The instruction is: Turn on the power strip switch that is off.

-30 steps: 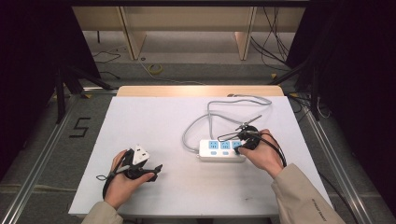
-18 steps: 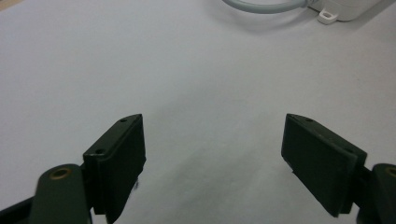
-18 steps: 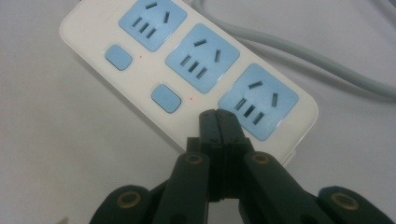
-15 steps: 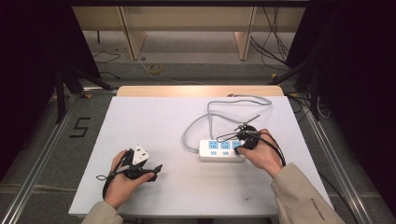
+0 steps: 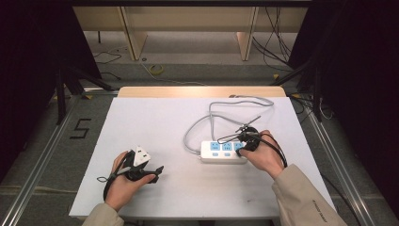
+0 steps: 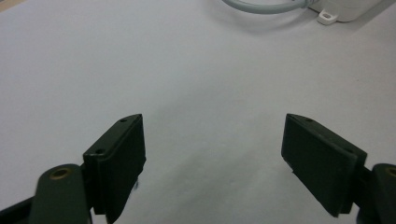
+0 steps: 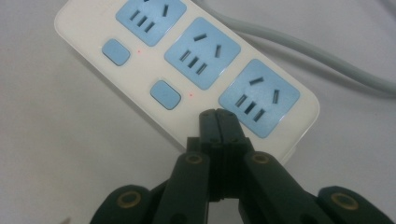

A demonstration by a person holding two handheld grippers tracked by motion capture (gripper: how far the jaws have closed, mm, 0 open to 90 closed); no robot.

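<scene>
White power strip (image 5: 224, 151) lies right of centre on the surface; the right gripper (image 7: 217, 120), jaws pressed together, rests where its third switch should be. Slipping could shove the strip. The left gripper (image 6: 212, 158), jaws spread, holds nothing.

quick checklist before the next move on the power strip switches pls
1. Right gripper shut, jaws together as one tip: ok.
2. Tip over the third switch: cannot tell; it sits on the power strip where that switch should be, hiding it.
3. Other two blue switches uncovered, a small red light beside each: ok.
4. Power strip lying flat on the white table, sockets up: ok.
5. Grey cable looped behind the strip, away from the switches: ok.
6. Left gripper open, holding nothing, apart from the strip: ok.
</scene>
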